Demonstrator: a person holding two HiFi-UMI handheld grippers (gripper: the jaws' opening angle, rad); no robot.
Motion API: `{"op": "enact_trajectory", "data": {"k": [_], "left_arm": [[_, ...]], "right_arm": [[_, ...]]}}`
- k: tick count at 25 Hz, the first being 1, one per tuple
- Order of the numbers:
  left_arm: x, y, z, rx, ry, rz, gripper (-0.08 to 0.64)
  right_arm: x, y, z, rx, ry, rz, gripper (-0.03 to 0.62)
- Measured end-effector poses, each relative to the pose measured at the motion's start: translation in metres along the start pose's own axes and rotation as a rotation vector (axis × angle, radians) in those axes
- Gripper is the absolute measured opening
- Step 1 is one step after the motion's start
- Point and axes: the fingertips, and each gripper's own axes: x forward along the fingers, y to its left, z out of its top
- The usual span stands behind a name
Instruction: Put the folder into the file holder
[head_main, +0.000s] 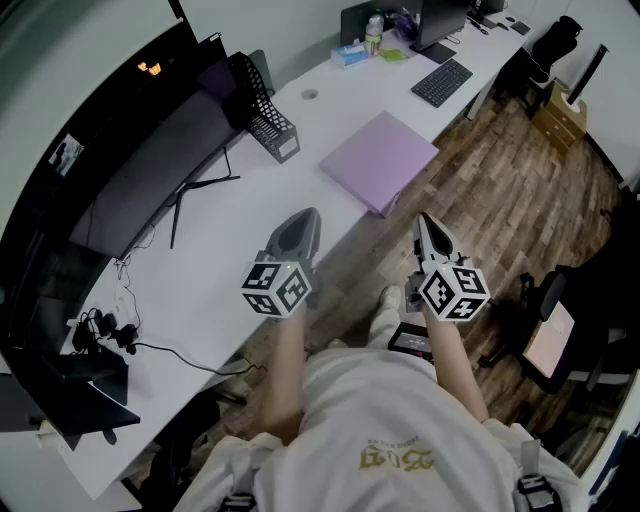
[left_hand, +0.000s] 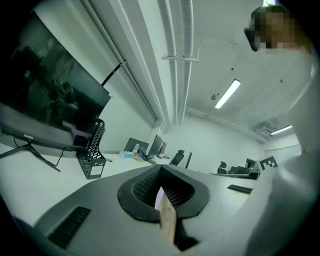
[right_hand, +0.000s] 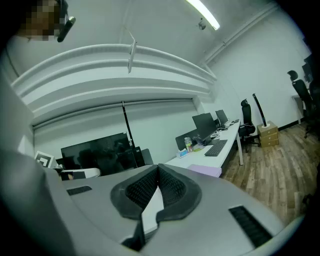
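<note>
Nearest the camera, the person's white shirt (head_main: 400, 440) filled the lower part of the head view, with both forearms held forward. The left grey two-jaw gripper with a marker cube (head_main: 303, 215) hung over the front edge of the long white surface (head_main: 200, 260). Its jaws were clenched together with nothing between them, as the left gripper view confirmed. The right grey two-jaw gripper with a marker cube (head_main: 426, 220) hung just beside that edge, over the brown wooden plank floor (head_main: 500, 210). It was likewise clenched and empty, and neither gripper touched any object.

Beyond the grippers, the flat lilac rectangular folder (head_main: 378, 160) lay on the surface at its front edge, well apart from both grippers. One corner reached the edge. Farther back and to the left, the black perforated metal file holder (head_main: 265, 110) stood upright on the surface, apart from the folder. It stood just beside the wide black monitor on a thin-legged stand (head_main: 150, 150). A bundle of black cables (head_main: 105, 330) lay at the surface's left end.

At the far end of the surface lay a black keyboard (head_main: 442, 82), a pale blue tissue box (head_main: 350, 55) and a clear bottle with a green cap (head_main: 373, 35). A brown cardboard box (head_main: 560, 115) sat on the floor beyond.
</note>
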Motion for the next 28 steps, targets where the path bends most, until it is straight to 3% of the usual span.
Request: {"op": "enact_trajectory", "data": {"k": [10,13,14,16,17,18,23,28], "left_arm": [[0.007,0.004,-0.003,-0.025,0.002,-0.002,0.017],[0.014,0.003,-0.007,-0.008,0.025,-0.002,0.017],[0.016,0.002,-0.008,0.002,0.032,-0.004,0.019],[0.023,0.001,-0.01,0.031,0.05,-0.013,0.07],[0.027,0.0,-0.011,0.047,0.064,-0.021,0.111],[0.032,-0.001,-0.012,0.061,0.078,-0.032,0.149],[0.06,-0.007,-0.023,0.085,0.119,-0.085,0.187],[0.09,-0.01,-0.044,0.11,0.198,-0.094,0.221]], "right_arm": [[0.005,-0.01,-0.006,0.105,-0.01,0.013,0.012],[0.007,-0.011,-0.003,0.197,-0.048,0.061,0.012],[0.007,-0.013,-0.002,0.238,-0.057,0.079,0.03],[0.009,-0.018,-0.005,0.31,-0.052,0.101,0.166],[0.01,-0.022,-0.008,0.335,-0.042,0.101,0.186],[0.011,-0.027,-0.011,0.355,-0.029,0.096,0.19],[0.012,-0.052,-0.021,0.416,-0.008,0.077,0.235],[0.021,-0.082,-0.02,0.447,-0.032,0.053,0.238]]}}
